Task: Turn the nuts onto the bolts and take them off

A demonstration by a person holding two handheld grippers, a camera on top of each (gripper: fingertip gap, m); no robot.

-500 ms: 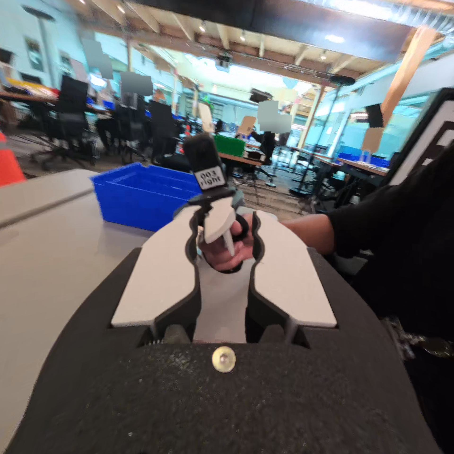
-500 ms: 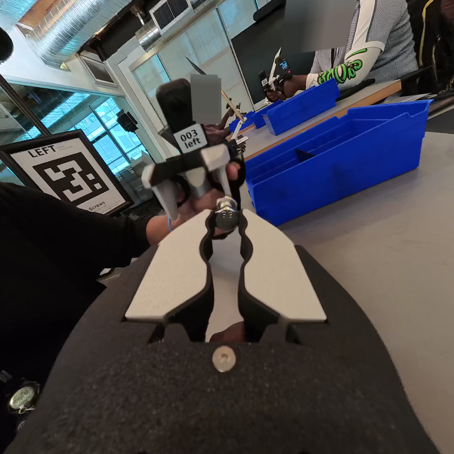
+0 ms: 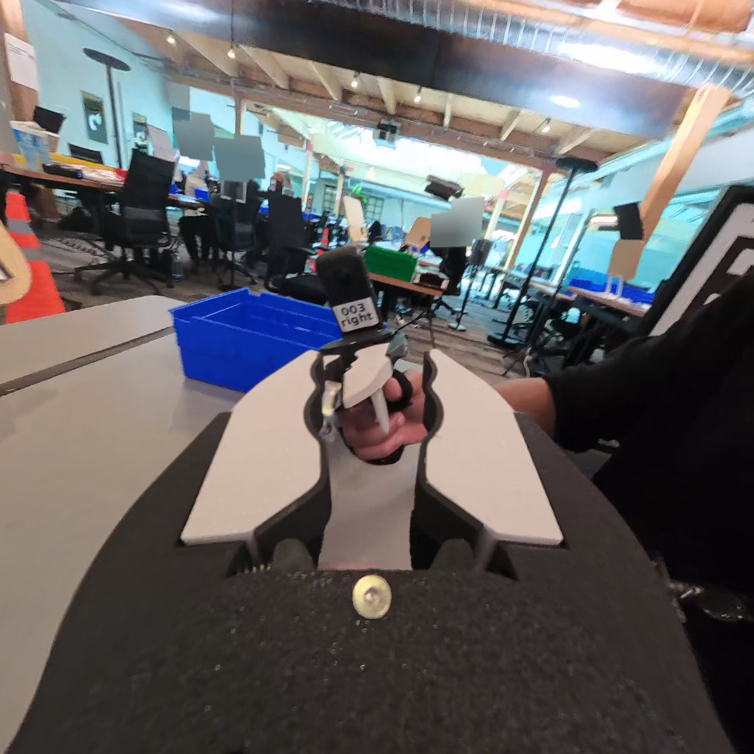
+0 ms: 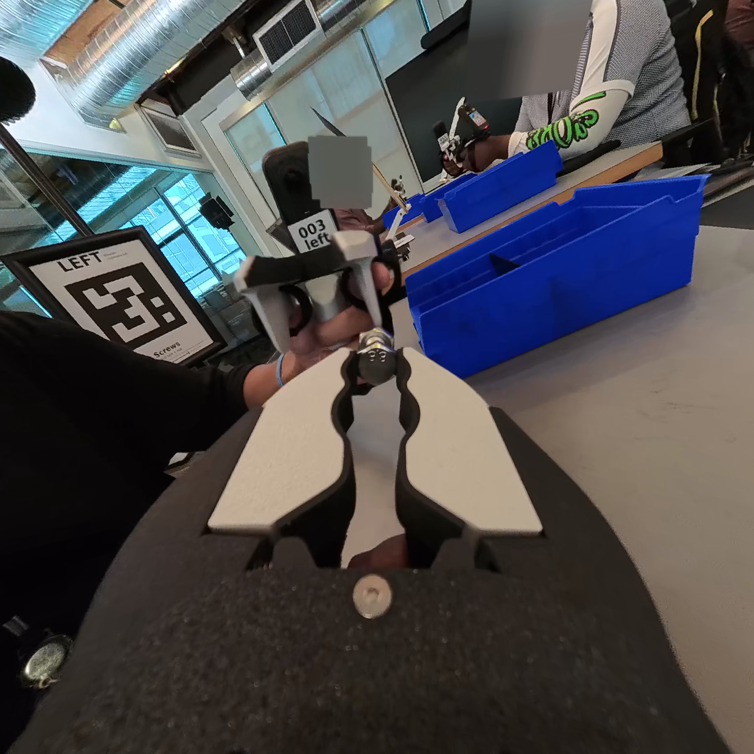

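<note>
table (image 4: 636, 428): grey, takes the whole 3-to-6 o'clock side of the right wrist view
bin (image 4: 571, 293): blue, open top, at 2 o'clock on the table, divider inside; nothing visible in it from here
same bin, left wrist view (image 3: 245, 338): at 10 o'clock, beyond the fingers
sign (image 4: 118, 302): framed, black-and-white marker, standing at 9 o'clock
risk 1: bolt could slip or twist in the right grip; cause looks like a hold at the very fingertips, on the head only
risk 2: nut could cross-thread or drop to the table; cause would be the two tools meeting off-axis in mid-air, no support under them
risk 3: left fingers too far apart to catch the nut, may just knock it
right gripper (image 4: 375, 363): narrow, clamped on the bolt head, held above the table
left gripper (image 3: 369, 391): fingers spread wide, nothing between them; one fingertip (image 4: 373, 314) sits just above the nut, contact unclear
bolt (image 4: 375, 365): shiny steel, at 12 o'clock between the right fingertips, pointing away toward the left tool
nut (image 4: 373, 338): on the bolt just past the head, how far threaded I can't tell
</note>
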